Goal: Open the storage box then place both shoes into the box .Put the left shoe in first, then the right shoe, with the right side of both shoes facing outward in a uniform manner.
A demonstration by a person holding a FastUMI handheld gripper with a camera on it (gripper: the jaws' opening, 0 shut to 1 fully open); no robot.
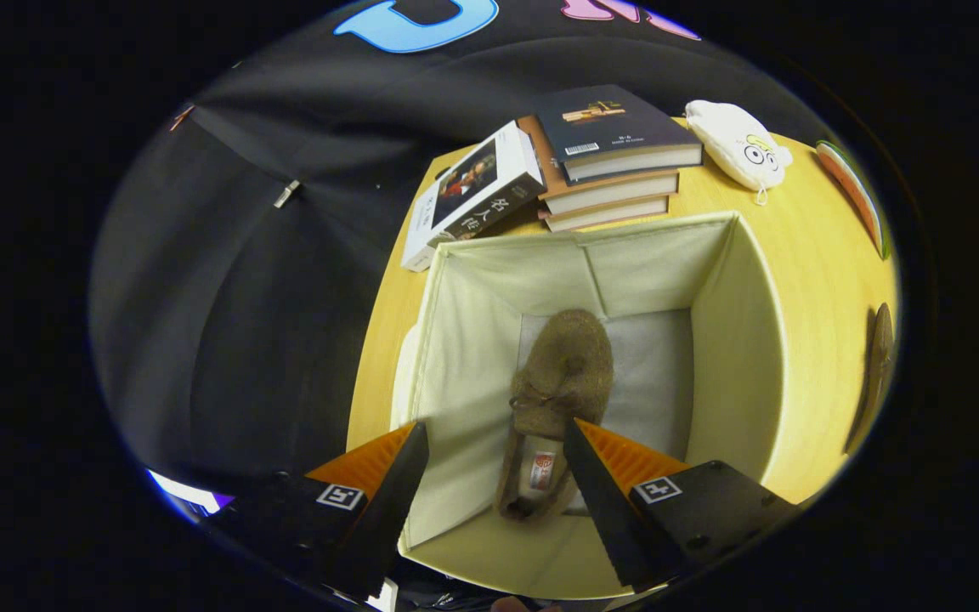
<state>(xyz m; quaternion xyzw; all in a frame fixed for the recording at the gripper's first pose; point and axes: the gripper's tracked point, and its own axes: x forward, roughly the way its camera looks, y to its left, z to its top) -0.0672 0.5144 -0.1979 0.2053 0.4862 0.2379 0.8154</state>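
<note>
Gripper (496,429) above the open storage box (736,340), jaws wide and holding nothing, brown shoe (562,382) inside between the fingers, books (600,161) at 12 o'clock beyond the box

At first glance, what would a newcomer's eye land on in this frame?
First the brown shoe lying on the floor of the open storage box, just ahead of the gripper, whose jaws stand open above it, holding nothing. Next, the stack of books on the wooden table beyond the box, with a white plush pouch beside them.
</note>
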